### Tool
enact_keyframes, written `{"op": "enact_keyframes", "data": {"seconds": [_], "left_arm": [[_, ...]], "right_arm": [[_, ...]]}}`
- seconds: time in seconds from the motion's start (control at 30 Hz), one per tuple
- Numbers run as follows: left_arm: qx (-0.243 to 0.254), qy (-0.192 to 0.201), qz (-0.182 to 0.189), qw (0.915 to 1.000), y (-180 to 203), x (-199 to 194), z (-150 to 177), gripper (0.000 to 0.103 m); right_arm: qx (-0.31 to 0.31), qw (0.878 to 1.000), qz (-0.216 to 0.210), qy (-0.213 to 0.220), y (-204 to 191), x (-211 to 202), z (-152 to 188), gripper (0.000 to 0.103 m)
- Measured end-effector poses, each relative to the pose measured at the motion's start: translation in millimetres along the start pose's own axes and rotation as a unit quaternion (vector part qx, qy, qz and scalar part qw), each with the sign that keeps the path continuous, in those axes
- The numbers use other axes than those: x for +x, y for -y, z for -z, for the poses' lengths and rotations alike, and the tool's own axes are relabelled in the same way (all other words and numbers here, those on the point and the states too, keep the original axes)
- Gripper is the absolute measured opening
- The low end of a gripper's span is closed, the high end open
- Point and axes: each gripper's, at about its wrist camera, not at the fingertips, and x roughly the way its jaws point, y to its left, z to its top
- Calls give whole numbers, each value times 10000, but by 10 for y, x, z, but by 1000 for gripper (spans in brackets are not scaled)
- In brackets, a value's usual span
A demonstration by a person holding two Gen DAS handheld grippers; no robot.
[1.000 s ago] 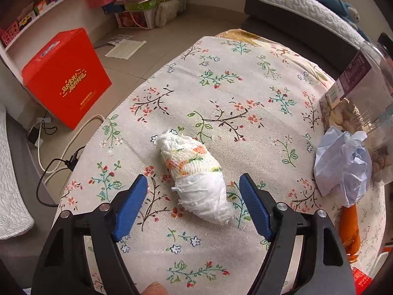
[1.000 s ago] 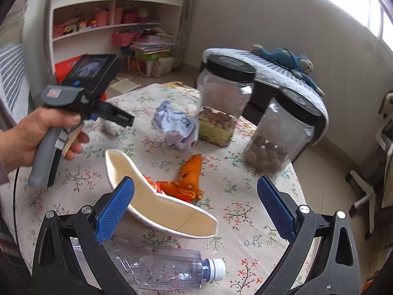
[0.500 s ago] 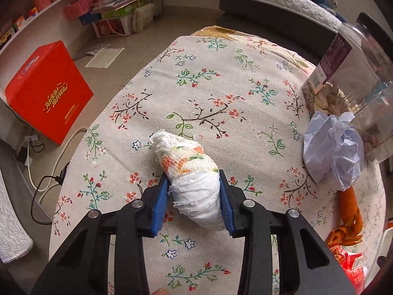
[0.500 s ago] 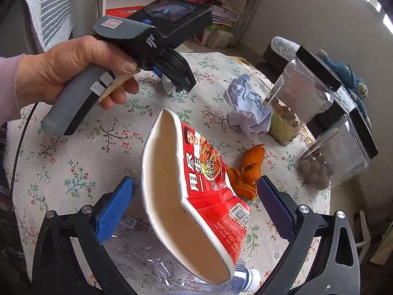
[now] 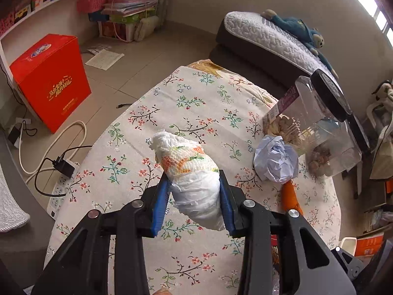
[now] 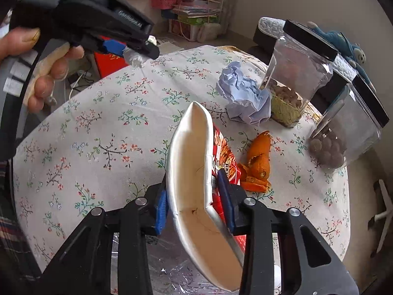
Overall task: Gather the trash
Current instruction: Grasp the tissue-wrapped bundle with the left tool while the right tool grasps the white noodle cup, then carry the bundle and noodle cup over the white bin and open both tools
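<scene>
Presently: table [image 5: 196,103] under a floral cloth, its left half bare to the rim, its right side crowded by 2 jars [image 6: 294,73], paper wad [image 6: 243,98] and peel [image 6: 260,157]. Left gripper [image 5: 194,194] clamps the diaper [image 5: 191,172], now clear of the cloth where it lay 1 second ago between wide pads. Right gripper [image 6: 194,201], whose jaws have just been closing, pinches the flattened cup [image 6: 194,172], tilted above a bottle [image 6: 152,258]; earlier the cup lay ungripped.
</scene>
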Motion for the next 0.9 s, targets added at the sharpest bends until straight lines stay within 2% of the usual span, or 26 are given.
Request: {"op": "enact_keyframes", "data": {"seconds": [0.07,0.2,0.43,0.6,0.9], "left_arm": [[70,129,-28,9999,39,-114,18,38],[280,536,-169,9980,126,-382,43,38],[599,1195,-149,9909,402,-861,112,38],[894,1554,-155,9837,637,-1111,240,38],[1270,1938,-36,9728,1032,-1385,512,38]], "right_arm": [[307,9992,-97,251,89,-147,-52,26],[726,9943,-29,774,229,-465,-131,25],[1266,9800,380,1485,412,-974,-135,25],[1487,9724,630,1685,511,-1160,-49,26],[1781,9577,1136,1956,676,-1462,141,26]]}}
